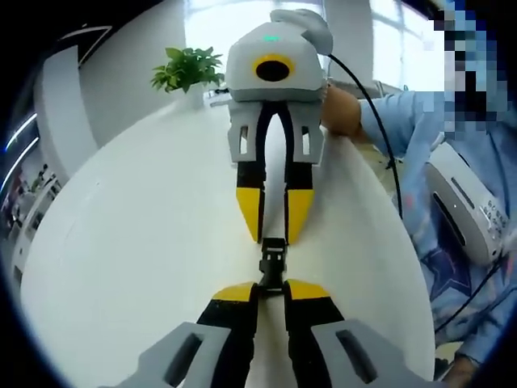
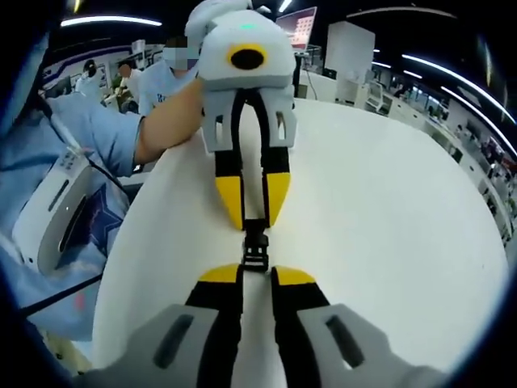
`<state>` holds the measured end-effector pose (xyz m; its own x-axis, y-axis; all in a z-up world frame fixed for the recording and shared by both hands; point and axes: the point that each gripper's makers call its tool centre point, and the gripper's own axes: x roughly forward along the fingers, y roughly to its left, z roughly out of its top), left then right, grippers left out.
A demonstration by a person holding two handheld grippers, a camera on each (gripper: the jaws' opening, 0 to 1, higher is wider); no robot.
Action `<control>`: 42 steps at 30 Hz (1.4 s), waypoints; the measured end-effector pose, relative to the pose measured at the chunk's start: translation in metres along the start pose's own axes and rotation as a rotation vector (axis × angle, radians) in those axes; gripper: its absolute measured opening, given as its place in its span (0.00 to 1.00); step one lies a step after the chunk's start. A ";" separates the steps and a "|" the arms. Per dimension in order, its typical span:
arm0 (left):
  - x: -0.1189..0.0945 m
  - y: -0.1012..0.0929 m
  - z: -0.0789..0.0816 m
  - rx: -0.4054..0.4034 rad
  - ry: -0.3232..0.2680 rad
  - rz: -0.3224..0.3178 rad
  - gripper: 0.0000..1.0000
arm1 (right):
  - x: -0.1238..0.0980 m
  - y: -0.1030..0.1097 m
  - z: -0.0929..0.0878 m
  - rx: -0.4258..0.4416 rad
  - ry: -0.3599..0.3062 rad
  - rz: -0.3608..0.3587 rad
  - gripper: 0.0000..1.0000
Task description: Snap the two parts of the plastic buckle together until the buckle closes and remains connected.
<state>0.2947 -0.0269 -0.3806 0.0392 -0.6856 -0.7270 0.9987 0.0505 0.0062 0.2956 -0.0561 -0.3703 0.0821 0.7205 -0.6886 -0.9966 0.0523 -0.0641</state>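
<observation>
A small black plastic buckle (image 1: 272, 263) hangs just above the white round table (image 1: 121, 242), held between the two grippers, which face each other tip to tip. My left gripper (image 1: 271, 289) is shut on the buckle's near end. The right gripper (image 1: 273, 236) comes in from the far side and is shut on the other end. In the right gripper view the buckle (image 2: 256, 246) sits between my right gripper (image 2: 257, 276) and the left gripper (image 2: 254, 222). The two halves lie in one straight line, end against end. Whether they are latched I cannot tell.
A potted green plant (image 1: 187, 69) stands at the table's far edge. A person in a blue sleeve (image 1: 404, 121) is at the table's side, with a white device (image 1: 472, 202) and a black cable (image 1: 380, 121) near the body. The table (image 2: 404, 202) spreads wide around the grippers.
</observation>
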 end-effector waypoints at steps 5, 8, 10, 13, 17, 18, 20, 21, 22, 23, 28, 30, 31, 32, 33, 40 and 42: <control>0.000 0.000 0.003 -0.008 0.010 0.008 0.12 | 0.002 0.000 0.001 0.015 -0.004 -0.014 0.12; 0.000 0.000 0.004 -0.006 0.012 0.007 0.12 | 0.002 0.000 0.001 0.003 0.002 -0.015 0.12; 0.000 0.000 0.005 -0.005 0.009 0.002 0.12 | 0.002 0.000 0.001 -0.011 0.000 -0.006 0.11; 0.000 0.001 0.006 -0.004 0.005 -0.005 0.12 | 0.001 0.001 0.001 -0.056 -0.018 0.017 0.10; 0.000 -0.001 0.008 0.002 0.006 -0.014 0.11 | 0.001 0.000 0.000 -0.072 -0.041 0.047 0.10; 0.000 -0.001 0.008 0.000 0.008 -0.014 0.11 | 0.001 -0.001 0.000 -0.069 -0.042 0.049 0.10; 0.000 -0.001 0.008 -0.001 0.012 -0.014 0.11 | 0.001 -0.001 0.001 -0.077 -0.043 0.053 0.10; 0.001 -0.001 0.009 -0.003 0.013 -0.014 0.11 | 0.001 -0.002 0.001 -0.075 -0.043 0.055 0.10; 0.001 -0.001 0.009 -0.004 0.016 -0.014 0.11 | 0.001 -0.002 0.001 -0.075 -0.045 0.057 0.10; 0.001 -0.001 0.009 -0.008 0.020 -0.012 0.11 | 0.001 -0.002 0.001 -0.076 -0.048 0.060 0.10; 0.001 -0.001 0.009 -0.020 0.031 -0.008 0.10 | 0.002 -0.002 0.001 -0.066 -0.044 0.057 0.09; 0.001 0.000 0.010 -0.024 0.032 -0.008 0.10 | 0.002 -0.002 0.001 -0.064 -0.045 0.057 0.09; 0.001 0.000 0.010 -0.027 0.033 -0.007 0.10 | 0.002 -0.002 0.001 -0.062 -0.045 0.057 0.09; 0.001 0.000 0.009 -0.030 0.034 -0.006 0.10 | 0.002 -0.002 0.001 -0.061 -0.044 0.054 0.09; 0.001 0.000 0.009 -0.029 0.036 -0.005 0.10 | 0.003 -0.002 0.001 -0.058 -0.042 0.051 0.09; 0.002 0.000 0.011 -0.031 0.046 0.001 0.10 | 0.004 -0.003 0.003 -0.057 -0.037 0.033 0.08; 0.002 0.000 0.011 -0.030 0.042 -0.005 0.10 | 0.004 -0.003 0.003 -0.051 -0.038 0.035 0.08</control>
<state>0.2953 -0.0360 -0.3741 0.0321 -0.6551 -0.7548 0.9974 0.0695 -0.0179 0.2994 -0.0510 -0.3708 0.0456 0.7468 -0.6635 -0.9969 -0.0081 -0.0777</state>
